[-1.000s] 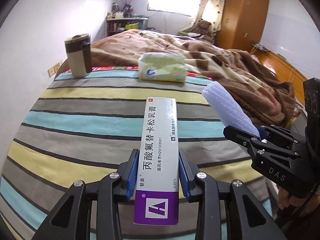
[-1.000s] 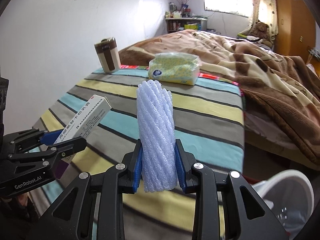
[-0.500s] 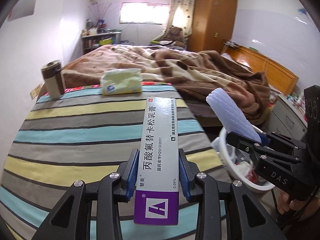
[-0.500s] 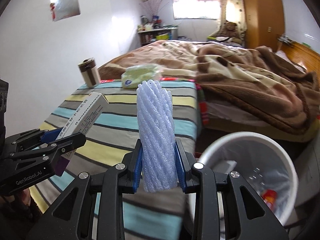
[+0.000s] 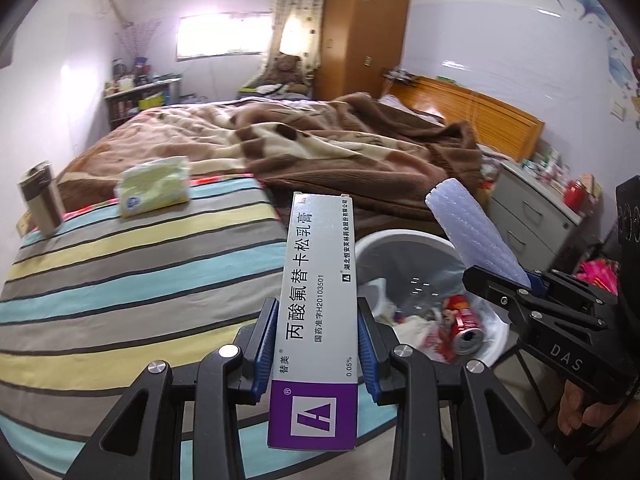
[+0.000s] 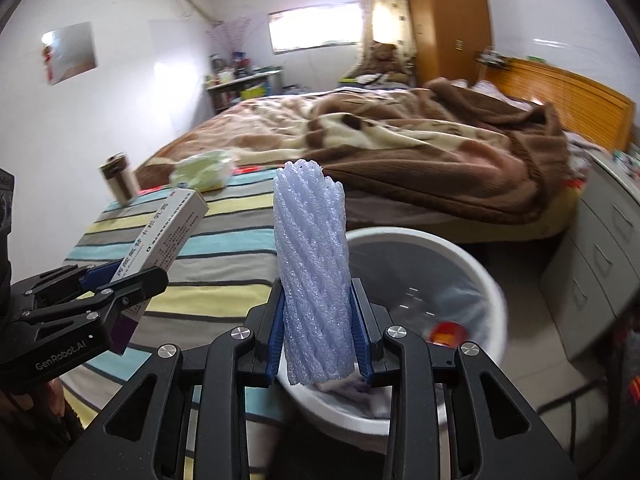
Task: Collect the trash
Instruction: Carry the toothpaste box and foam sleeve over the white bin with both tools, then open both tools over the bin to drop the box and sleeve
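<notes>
Above the white trash bin [image 6: 476, 264], R gripper [image 6: 318, 320] clamps a foam fruit net [image 6: 312, 264]; L gripper [image 5: 316, 344], by the striped table [image 5: 120, 280], clamps an ointment box [image 5: 316, 312].

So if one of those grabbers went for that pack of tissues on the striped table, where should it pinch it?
Probably across the short width of the tissue pack, coming from above. It lies flat on the striped table, is soft and squashy, and its long sides look too wide for the jaws.

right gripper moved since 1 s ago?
Yes. The right gripper, shut on the foam sleeve, swung right, off the striped table to over the bin.
</notes>
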Tool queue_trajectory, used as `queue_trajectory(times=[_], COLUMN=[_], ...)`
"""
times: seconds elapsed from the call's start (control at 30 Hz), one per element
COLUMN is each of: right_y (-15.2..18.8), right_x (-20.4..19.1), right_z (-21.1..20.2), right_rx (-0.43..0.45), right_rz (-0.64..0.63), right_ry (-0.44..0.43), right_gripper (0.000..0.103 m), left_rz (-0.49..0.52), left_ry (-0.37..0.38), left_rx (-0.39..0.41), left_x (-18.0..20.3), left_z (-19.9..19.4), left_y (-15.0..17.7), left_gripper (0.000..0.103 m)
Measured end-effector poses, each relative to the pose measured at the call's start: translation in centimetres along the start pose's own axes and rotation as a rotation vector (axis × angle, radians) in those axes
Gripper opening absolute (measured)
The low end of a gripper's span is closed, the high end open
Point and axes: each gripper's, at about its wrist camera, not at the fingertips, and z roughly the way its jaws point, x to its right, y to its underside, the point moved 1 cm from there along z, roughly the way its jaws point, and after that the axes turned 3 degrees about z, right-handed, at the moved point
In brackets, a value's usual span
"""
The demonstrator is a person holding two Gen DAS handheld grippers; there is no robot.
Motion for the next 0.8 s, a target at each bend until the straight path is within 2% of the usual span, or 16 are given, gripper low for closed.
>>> queue_trajectory(times=[0.37,0.8], right_y=[0.9,2.3], right_x=[4.7,7.4], right_z=[2.7,4.0], right_rx=[-0.070,-0.145], right_rz=[0.123,0.177], right_ry=[0.118,0.155], right_gripper=[0.031,0.032], left_rz=[0.061,0.112], left_ry=[0.099,0.124], left_rx=[-0.076,-0.143], left_x=[5.0,7.9], left_z=[5.2,9.5], left_y=[-0.9,-1.1], left_gripper=[0.037,0.037])
